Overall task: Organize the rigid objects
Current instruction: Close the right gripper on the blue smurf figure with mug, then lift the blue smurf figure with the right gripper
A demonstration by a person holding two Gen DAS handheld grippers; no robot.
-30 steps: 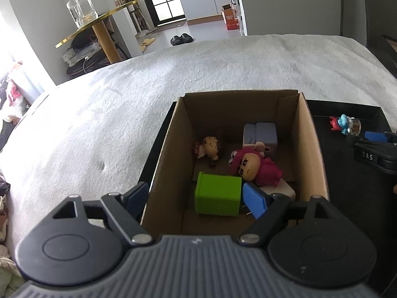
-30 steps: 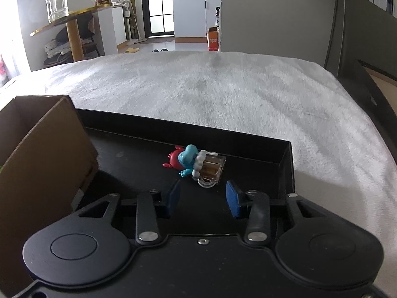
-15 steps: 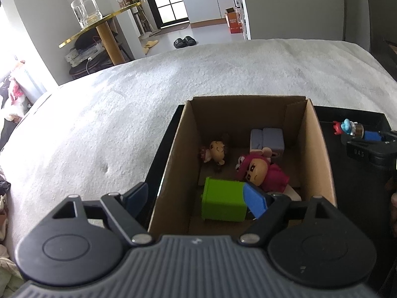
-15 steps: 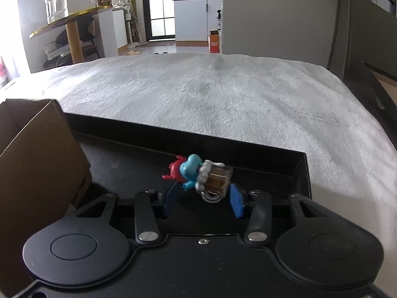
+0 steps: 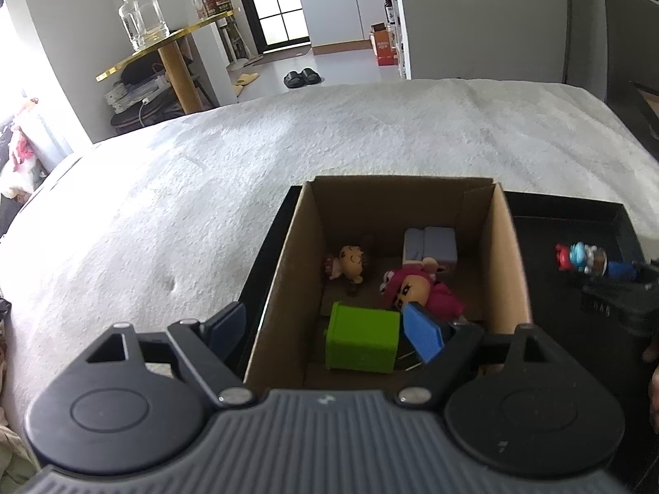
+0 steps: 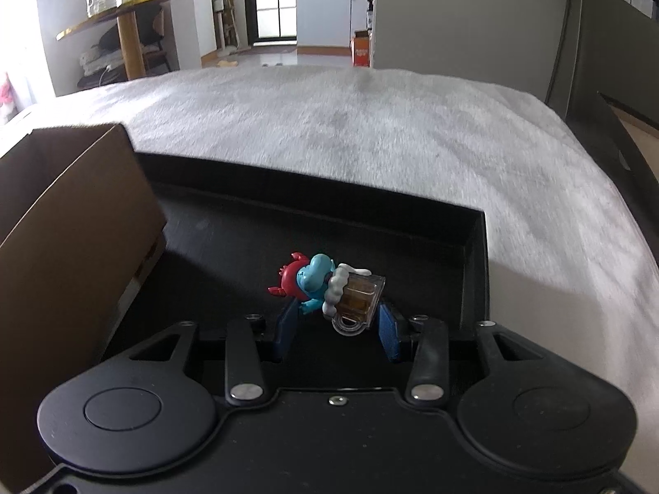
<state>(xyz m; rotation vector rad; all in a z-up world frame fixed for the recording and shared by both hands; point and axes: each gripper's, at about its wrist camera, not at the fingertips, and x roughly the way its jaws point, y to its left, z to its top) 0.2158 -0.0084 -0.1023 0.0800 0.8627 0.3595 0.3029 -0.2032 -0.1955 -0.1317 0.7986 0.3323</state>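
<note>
A small blue and red figurine with a clear beer mug (image 6: 329, 288) sits between the blue pads of my right gripper (image 6: 337, 321), which is shut on it above the black tray (image 6: 473, 255). It also shows in the left wrist view (image 5: 583, 257). An open cardboard box (image 5: 500, 255) stands in the tray's left part. It holds a green block (image 5: 362, 341), a pink-haired doll (image 5: 416, 292), a small brown doll (image 5: 350, 263) and a grey block (image 5: 430, 243). My left gripper (image 5: 325, 325) is open and empty over the box's near left wall.
The tray lies on a white fuzzy cover (image 6: 370, 131). The box wall (image 6: 74, 222) stands close to the left of my right gripper. A gold table with a glass jar (image 5: 142, 16) is far behind.
My right gripper moved forward around the figurine and closed on it, then lifted it slightly. My left gripper drew back and rose a little over the box.
</note>
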